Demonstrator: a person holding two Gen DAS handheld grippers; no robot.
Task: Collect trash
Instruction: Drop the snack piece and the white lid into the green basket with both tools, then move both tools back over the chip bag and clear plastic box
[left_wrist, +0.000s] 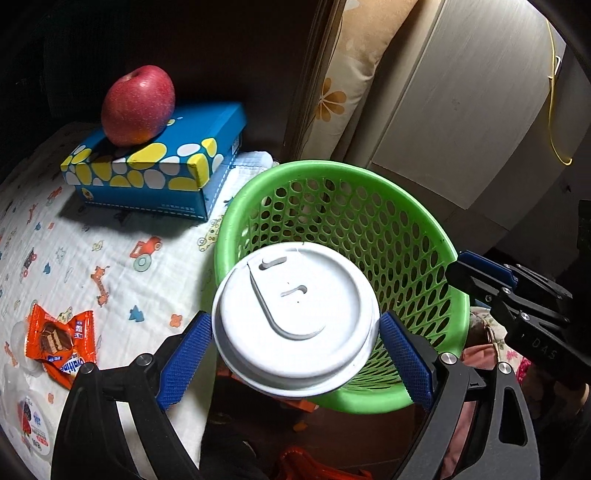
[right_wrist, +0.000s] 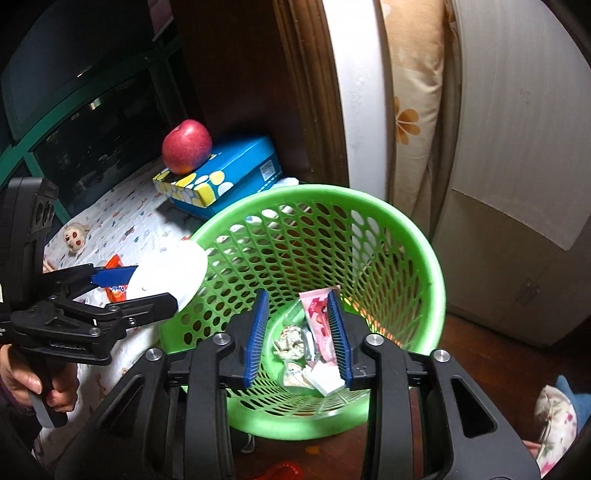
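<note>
A white-lidded cup (left_wrist: 295, 317) sits between the blue pads of my left gripper (left_wrist: 295, 321), which is shut on it beside the near-left rim of the green mesh basket (left_wrist: 332, 166). The right wrist view shows the same cup (right_wrist: 173, 269) in the left gripper (right_wrist: 147, 286) at the edge of the basket (right_wrist: 314, 192). My right gripper (right_wrist: 297, 297) hangs over the basket with its jaws a little apart. A pink wrapper (right_wrist: 316, 317) shows between its fingers, close to the right pad and not pinched. Crumpled trash (right_wrist: 295, 343) lies on the basket floor.
An orange snack wrapper (left_wrist: 59, 341) and a round sealed packet (left_wrist: 31, 424) lie on the printed cloth (left_wrist: 122, 229). An apple (left_wrist: 138, 105) rests on a blue spotted box (left_wrist: 162, 162). A doll's head (right_wrist: 75, 236) lies farther left. A white cabinet (right_wrist: 517, 184) stands behind the basket.
</note>
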